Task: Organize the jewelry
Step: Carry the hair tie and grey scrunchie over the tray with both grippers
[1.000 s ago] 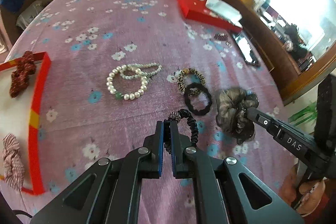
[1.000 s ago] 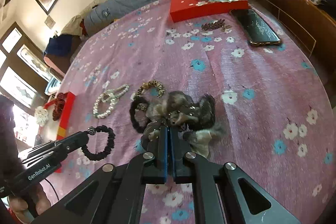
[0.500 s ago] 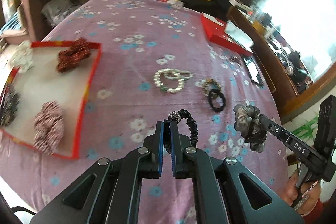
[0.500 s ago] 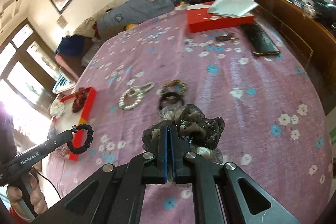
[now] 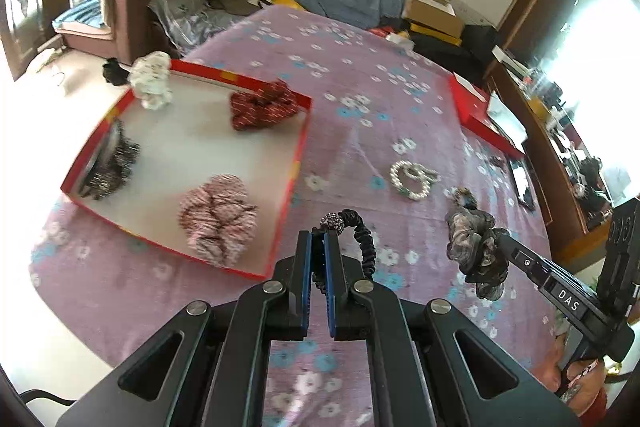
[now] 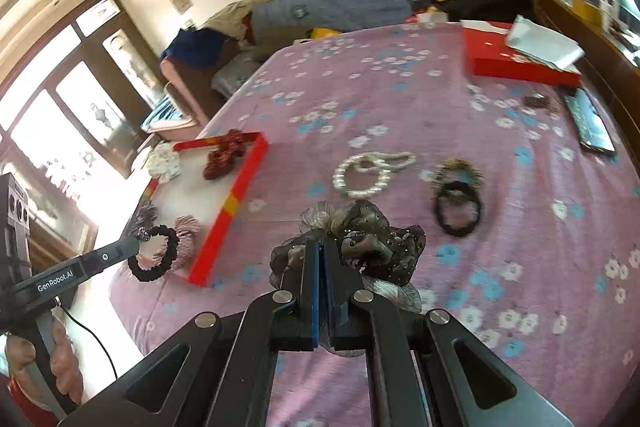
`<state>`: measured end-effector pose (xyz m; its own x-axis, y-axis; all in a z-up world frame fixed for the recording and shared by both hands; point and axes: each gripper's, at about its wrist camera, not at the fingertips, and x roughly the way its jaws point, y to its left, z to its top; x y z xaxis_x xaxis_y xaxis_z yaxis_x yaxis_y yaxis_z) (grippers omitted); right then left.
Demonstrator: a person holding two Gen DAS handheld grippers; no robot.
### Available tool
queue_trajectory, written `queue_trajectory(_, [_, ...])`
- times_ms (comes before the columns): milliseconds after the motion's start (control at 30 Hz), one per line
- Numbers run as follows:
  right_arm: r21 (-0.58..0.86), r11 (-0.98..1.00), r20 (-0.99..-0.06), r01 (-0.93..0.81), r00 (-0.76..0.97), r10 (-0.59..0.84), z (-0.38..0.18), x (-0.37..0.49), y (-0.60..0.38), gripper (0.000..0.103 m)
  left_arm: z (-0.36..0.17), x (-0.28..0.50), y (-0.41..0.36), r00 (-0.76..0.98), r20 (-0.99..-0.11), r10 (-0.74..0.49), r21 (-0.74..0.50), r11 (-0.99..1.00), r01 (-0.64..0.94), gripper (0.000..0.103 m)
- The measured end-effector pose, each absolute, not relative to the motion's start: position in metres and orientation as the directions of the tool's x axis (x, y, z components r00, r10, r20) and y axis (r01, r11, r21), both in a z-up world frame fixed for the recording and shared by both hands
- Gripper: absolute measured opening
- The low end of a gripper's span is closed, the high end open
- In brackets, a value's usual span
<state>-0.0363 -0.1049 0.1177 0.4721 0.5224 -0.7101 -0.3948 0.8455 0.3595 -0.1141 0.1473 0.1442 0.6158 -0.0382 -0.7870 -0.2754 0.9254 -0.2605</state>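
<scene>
The bed wears a pink-purple cover dotted with white and blue flowers, and at ten o'clock on it sits a red-rimmed tray with a white floor. Inside lie a dark red scrunchie with pale flecks, a pink-and-white striped scrunchie and a white flowered scrunchie. The black tongs have blue pads; a black hair tie carries a sparkly bead, and the grey-brown gauzy scrunchie glitters near white pearl bracelets.

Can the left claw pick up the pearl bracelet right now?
Probably not: the left claw is shut on a black beaded scrunchie, so it has no free grip for the pearl bracelet lying unobstructed on the bedspread.
</scene>
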Motion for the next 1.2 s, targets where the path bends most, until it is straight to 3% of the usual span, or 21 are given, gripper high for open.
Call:
queue_trajectory(300, [0.343, 0.792, -0.71, -0.505, 0.412, 0.571, 0.127, -0.034, -0.041, 0.004, 0.177, -0.146, 0.183, 0.649, -0.757, 0.073, -0.203, 0.918, -0.34, 0.006])
queue_trajectory(533, [0.341, 0.731, -0.716, -0.591, 0.341, 0.609, 0.131, -0.025, 0.02, 0.004, 0.193, -0.18, 0.225, 0.638, -0.735, 0.23, -0.115, 0.885, -0.451, 0.006])
queue_trajectory(1200, [0.329, 0.696, -0.741, -0.638, 0.283, 0.61, 0.129, -0.02, 0.086, 0.004, 0.181, -0.174, 0.286, 0.611, -0.757, 0.232, -0.15, 0.848, -0.508, 0.006])
